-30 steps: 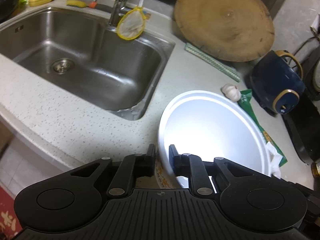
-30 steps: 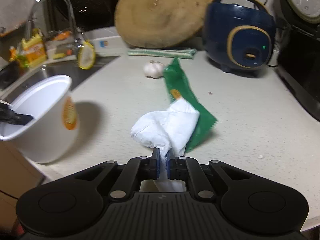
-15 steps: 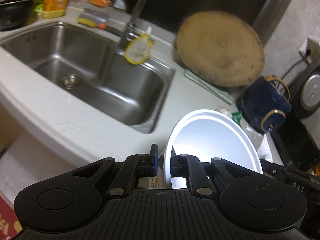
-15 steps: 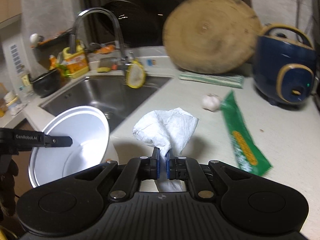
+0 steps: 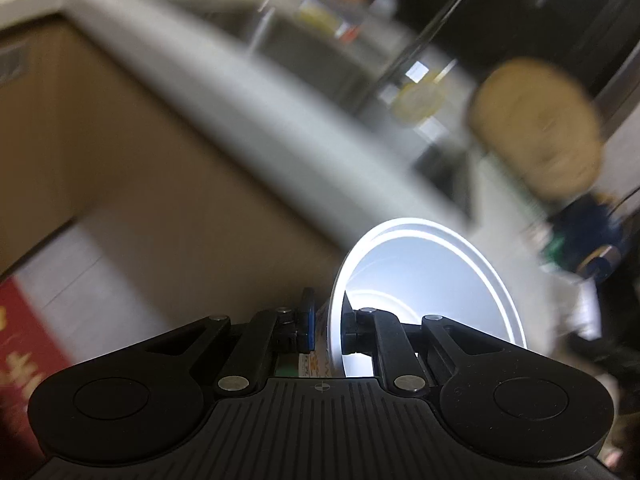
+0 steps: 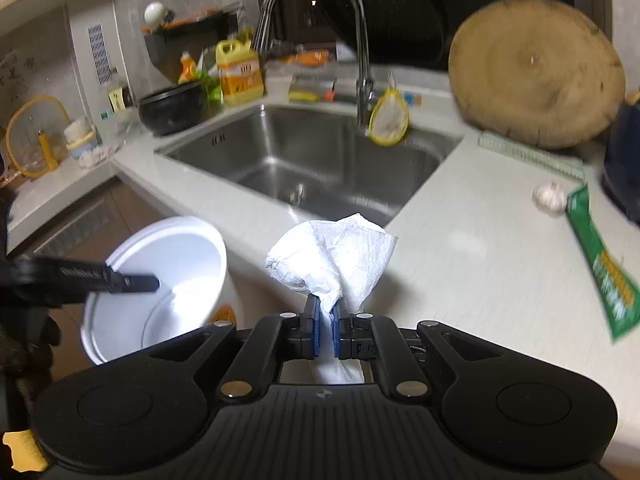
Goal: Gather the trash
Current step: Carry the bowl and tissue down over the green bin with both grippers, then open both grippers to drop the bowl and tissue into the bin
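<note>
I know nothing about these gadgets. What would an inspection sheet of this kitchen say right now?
Surface: pale speckled countertop around a steel sink.
Job's things: crumpled white tissue and white paper cup, both held off the counter; green wrapper lying on the counter.
Clutter: garlic bulb, round wooden board, yellow detergent bottle, black bowl.
Grippers: right tool pinches the tissue; left tool clamps the cup's rim.
Cables: nothing seen.
Surroundings: faucet, wooden cabinet fronts below.

left gripper: black ribbed body, silver screws, blue pads | right gripper: same build, blue pads
</note>
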A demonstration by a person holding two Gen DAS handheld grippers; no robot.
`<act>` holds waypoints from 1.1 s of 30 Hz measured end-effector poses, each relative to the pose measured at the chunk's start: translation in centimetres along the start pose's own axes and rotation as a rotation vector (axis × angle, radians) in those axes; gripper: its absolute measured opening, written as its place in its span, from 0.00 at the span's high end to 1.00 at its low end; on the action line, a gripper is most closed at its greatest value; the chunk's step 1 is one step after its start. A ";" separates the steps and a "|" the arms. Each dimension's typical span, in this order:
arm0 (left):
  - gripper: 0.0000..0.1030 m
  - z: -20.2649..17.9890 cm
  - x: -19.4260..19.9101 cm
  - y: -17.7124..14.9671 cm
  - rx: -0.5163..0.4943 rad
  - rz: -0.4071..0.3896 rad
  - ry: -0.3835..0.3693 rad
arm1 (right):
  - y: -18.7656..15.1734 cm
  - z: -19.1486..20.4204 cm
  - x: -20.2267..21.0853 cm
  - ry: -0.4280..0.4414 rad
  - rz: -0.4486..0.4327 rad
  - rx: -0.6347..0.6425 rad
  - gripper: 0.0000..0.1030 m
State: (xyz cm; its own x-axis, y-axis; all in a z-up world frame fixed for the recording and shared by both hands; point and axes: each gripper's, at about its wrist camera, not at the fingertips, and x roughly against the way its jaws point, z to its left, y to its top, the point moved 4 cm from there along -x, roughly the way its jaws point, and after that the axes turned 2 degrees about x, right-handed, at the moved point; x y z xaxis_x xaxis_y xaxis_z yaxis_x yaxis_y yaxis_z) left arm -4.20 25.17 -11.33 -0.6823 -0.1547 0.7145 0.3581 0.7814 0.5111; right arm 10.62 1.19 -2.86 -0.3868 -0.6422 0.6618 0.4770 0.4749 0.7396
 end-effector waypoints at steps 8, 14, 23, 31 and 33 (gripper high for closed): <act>0.87 5.2 -9.3 -10.0 -0.104 0.350 0.177 | -10.0 0.7 -3.3 -0.086 0.305 -0.103 0.94; 0.87 4.8 -17.1 -17.2 -0.226 0.496 0.344 | -15.7 -2.0 -8.1 -0.087 0.455 -0.115 0.94; 0.87 4.2 -28.8 -24.4 -0.180 0.506 0.246 | -25.6 -3.7 -17.3 -0.073 0.552 -0.119 0.94; 0.79 8.3 -34.0 -26.9 -0.182 0.719 0.254 | -31.1 -2.7 -25.3 0.019 0.651 -0.164 0.94; 0.78 8.6 -33.2 -26.5 -0.153 0.733 0.205 | -31.5 -3.1 -27.3 0.047 0.670 -0.231 0.94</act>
State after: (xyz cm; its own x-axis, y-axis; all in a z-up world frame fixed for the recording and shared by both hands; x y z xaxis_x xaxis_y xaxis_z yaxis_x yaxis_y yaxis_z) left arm 3.45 14.80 -52.72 -0.1113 0.2488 0.9621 0.7666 0.6376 -0.0762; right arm 8.60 1.87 -44.59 0.0801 -0.2841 0.9554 0.7579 0.6400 0.1268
